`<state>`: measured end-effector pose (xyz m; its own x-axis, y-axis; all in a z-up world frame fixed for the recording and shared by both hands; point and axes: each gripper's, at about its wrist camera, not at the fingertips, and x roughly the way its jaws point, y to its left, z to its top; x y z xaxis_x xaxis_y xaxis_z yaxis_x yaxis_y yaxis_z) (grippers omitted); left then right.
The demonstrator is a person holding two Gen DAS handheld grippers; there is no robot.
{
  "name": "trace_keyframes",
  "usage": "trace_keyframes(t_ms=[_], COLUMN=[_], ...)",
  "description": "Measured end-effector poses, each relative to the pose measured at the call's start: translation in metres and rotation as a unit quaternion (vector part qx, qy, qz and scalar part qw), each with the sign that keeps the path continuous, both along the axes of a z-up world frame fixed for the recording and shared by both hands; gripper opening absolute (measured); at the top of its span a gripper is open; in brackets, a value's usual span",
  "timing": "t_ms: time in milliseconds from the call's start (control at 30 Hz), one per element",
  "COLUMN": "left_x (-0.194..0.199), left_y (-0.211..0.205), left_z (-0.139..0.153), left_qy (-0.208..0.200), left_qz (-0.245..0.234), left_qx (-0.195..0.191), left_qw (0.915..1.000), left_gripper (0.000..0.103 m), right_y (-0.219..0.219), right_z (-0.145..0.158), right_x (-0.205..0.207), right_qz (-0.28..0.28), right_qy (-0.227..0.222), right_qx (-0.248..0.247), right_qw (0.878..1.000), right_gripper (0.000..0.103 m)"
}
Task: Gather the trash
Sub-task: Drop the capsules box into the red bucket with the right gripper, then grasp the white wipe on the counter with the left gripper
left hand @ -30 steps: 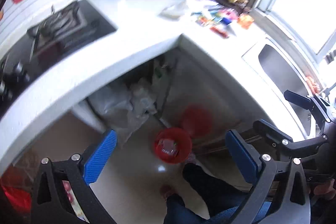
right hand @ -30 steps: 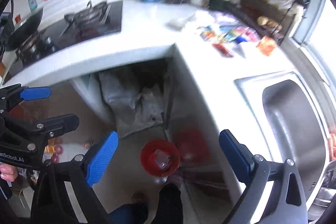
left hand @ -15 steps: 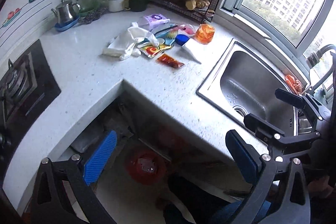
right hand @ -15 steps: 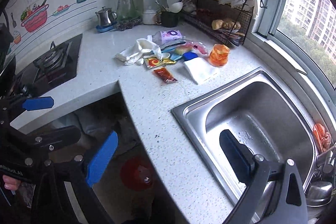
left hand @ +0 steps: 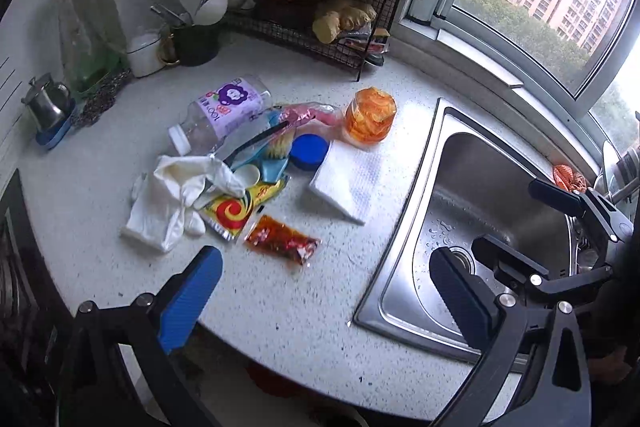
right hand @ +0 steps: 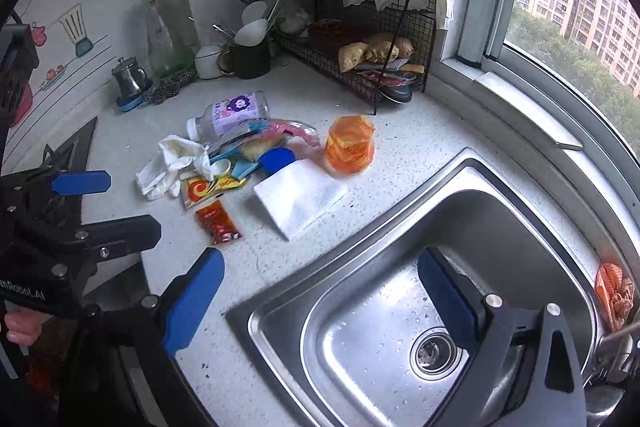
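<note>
Trash lies in a loose pile on the white speckled counter (left hand: 280, 307): a red sauce packet (left hand: 283, 243) (right hand: 218, 222), a yellow wrapper (left hand: 234, 209), a white glove (left hand: 176, 195) (right hand: 170, 165), a white paper towel (left hand: 348, 183) (right hand: 298, 199), a blue lid (left hand: 309, 151), an empty clear bottle with a purple label (left hand: 224, 111) (right hand: 232, 115) and an orange plastic cup (left hand: 370, 117) (right hand: 349, 145). My left gripper (left hand: 324, 291) is open and empty, just short of the sauce packet. My right gripper (right hand: 320, 291) is open and empty over the sink's left rim.
A steel sink (right hand: 420, 267) (left hand: 480, 227) sits right of the trash. A black wire rack (right hand: 360, 39) with ginger and bottles stands at the back. A utensil cup (right hand: 250, 57), a glass carafe (right hand: 162, 35) and a small kettle (right hand: 128, 77) stand at the back left. A stove edge (right hand: 76, 147) is at left.
Both grippers rose from looking at the floor and red bin under the counter and moved in toward the trash pile on the counter. Both stayed open.
</note>
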<state>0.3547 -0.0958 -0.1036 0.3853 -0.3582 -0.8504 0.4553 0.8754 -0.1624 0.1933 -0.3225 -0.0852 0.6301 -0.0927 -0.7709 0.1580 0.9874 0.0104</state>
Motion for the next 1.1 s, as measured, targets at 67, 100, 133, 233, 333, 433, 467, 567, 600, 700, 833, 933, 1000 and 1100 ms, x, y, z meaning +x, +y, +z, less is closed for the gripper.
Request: trace_keyframes(t_ms=[67,100,133,233,333,433,467,567,600,700,833,933,1000,1100], left_x=[0.015,0.02,0.027,0.044,0.056,0.064,0.066,0.075,0.077,0.084,0.091,0.095,0.097,0.096], left_y=[-0.01,-0.013,-0.016,-0.024,-0.034,-0.045,-0.049,-0.06,-0.062,-0.067,-0.072,-0.075,-0.078,-0.085], left_z=[-0.005,-0.008,-0.012,-0.028,-0.043,-0.057,-0.061,-0.073,-0.077,-0.085,-0.094,-0.1,-0.103,-0.11], left_qy=[0.006,0.009,0.015,0.032,0.04,0.05,0.051,0.063,0.067,0.075,0.085,0.089,0.093,0.101], left_qz=[-0.008,-0.01,-0.012,-0.014,-0.021,-0.034,-0.039,-0.048,-0.049,-0.052,-0.059,-0.057,-0.058,-0.067], left_qx=[0.002,0.003,0.002,0.004,0.022,0.025,0.027,0.032,0.031,0.034,0.037,0.041,0.039,0.039], left_qw=[1.0,0.9999,0.9998,0.9994,0.9988,0.9979,0.9976,0.9964,0.9961,0.9952,0.994,0.9936,0.9933,0.9919], left_gripper=[0.103,0.103,0.103,0.103,0.103,0.103,0.103,0.103,0.103,0.101,0.088,0.081,0.074,0.042], right_y=[-0.011,-0.016,-0.021,-0.034,-0.048,-0.057,-0.061,-0.072,-0.075,-0.082,-0.093,-0.096,-0.096,-0.096], right_z=[-0.002,-0.004,-0.006,-0.013,-0.02,-0.023,-0.025,-0.031,-0.034,-0.044,-0.05,-0.048,-0.047,-0.048], right_x=[0.01,0.015,0.019,0.03,0.039,0.044,0.047,0.053,0.055,0.061,0.065,0.068,0.071,0.075], right_qz=[-0.005,-0.007,-0.009,-0.008,-0.014,-0.024,-0.026,-0.033,-0.033,-0.032,-0.041,-0.039,-0.037,-0.033], right_qy=[0.004,0.008,0.011,0.02,0.027,0.032,0.033,0.038,0.043,0.057,0.066,0.067,0.067,0.071], right_qx=[0.0,0.001,0.002,0.008,0.015,0.019,0.02,0.026,0.027,0.026,0.033,0.032,0.03,0.032], right_qw=[1.0,1.0,1.0,1.0,0.999,0.999,0.999,0.998,0.998,0.998,0.996,0.996,0.997,0.996], right_gripper=[0.097,0.097,0.097,0.097,0.097,0.097,0.097,0.097,0.097,0.097,0.097,0.097,0.097,0.097])
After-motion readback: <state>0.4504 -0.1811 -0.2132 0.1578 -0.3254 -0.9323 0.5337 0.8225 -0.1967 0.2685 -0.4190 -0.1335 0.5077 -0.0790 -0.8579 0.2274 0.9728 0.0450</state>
